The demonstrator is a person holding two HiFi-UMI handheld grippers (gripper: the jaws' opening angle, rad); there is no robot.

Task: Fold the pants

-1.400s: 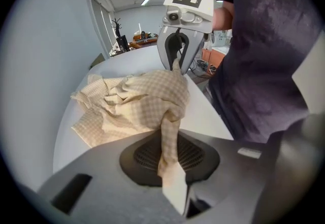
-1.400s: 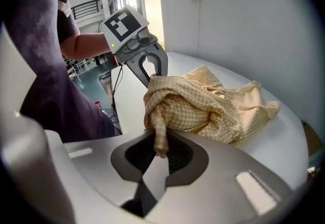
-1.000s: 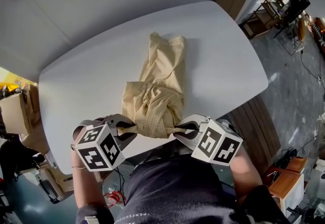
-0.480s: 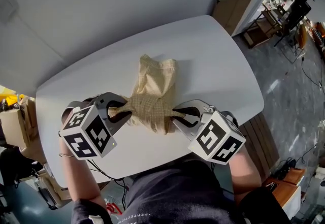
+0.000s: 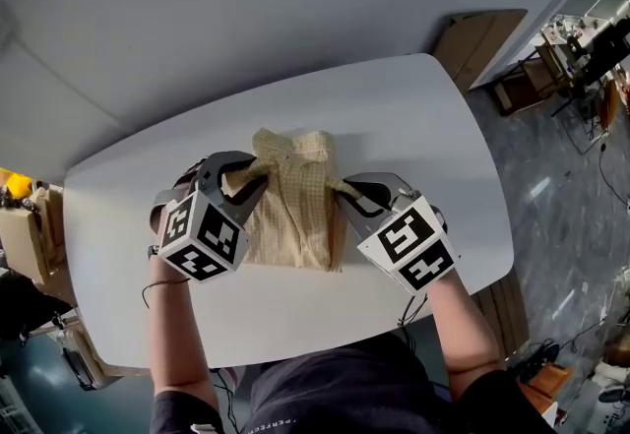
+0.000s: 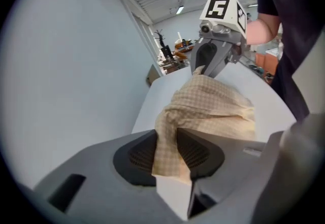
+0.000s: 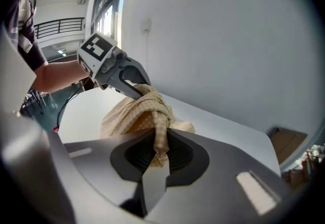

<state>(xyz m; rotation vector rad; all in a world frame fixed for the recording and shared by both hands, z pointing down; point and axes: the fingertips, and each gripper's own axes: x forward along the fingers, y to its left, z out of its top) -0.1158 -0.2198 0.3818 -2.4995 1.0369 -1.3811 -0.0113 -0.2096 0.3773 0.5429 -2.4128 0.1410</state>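
The fingers of the left gripper (image 6: 166,148) are opening. A band of the yellow checked pants (image 5: 290,216) lies between the pads, and I judge that they no longer squeeze it. The fingers of the right gripper (image 7: 160,149) are clamped together on a thin twisted corner of the same cloth.

The pants lie as a doubled pile in the middle of the tabletop (image 5: 423,127), between the two grippers. Each gripper is at one far corner of the upper layer.

I think the step is to lay this upper layer down and let it go. To do it well, both corners should come low to the cloth first and level with each other. The right side should be released soon after the left, so the layer is not pulled crooked. The right corner is bunched (it looks almost like a rope), so it needs spreading flat.

Around: the pants are the only thing I see on the tabletop. A brown cardboard sheet (image 5: 487,43) leans at the wall behind, well apart, and nothing stands in the way.
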